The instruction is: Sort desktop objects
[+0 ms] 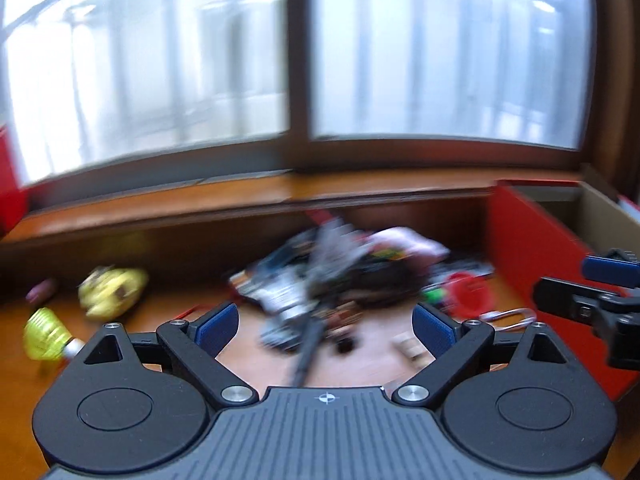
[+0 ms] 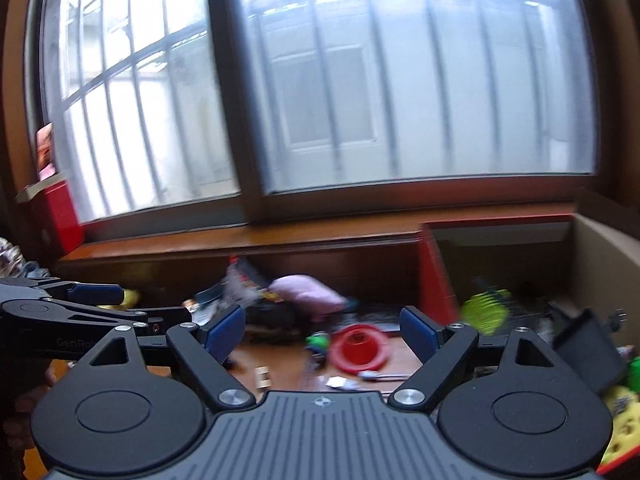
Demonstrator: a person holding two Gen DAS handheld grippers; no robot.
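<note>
Both views are motion-blurred; small items cannot be identified with certainty.

Wooden desk [image 1: 248, 360], left to right:

- Left edge: a yellow-green ribbed object [image 1: 42, 338] with a pale tip lies on the surface. Just beyond it, toward the back wall, lies a yellow toy [image 1: 112, 292].
- Left gripper [image 1: 326, 326]: fingers spread wide, blue pads [image 1: 218, 326] well apart, nothing between them. It hangs over the front of the desk, pointing at the central heap.
- Centre, against the back edge below the window sill [image 1: 240, 196]: a heap of mixed objects [image 1: 320, 280], dark and grey pieces tangled together, with a pink soft item [image 2: 308, 292] on its right side. Individual pieces are too blurred to name.
- Right of the heap: a red round dish [image 2: 360, 348] rests flat on the surface, a small green piece [image 2: 318, 342] just beside it on its left. A metal carabiner [image 1: 510, 316] lies nearer the front.
- Right gripper [image 2: 322, 334]: fingers also spread wide, nothing between them, pointing over the red dish.
- Right edge: an open cardboard box with red outer walls [image 1: 532, 256] stands on the desk. Inside it lie a yellow-green ribbed object [image 2: 486, 310] and a black block [image 2: 592, 352].
</note>
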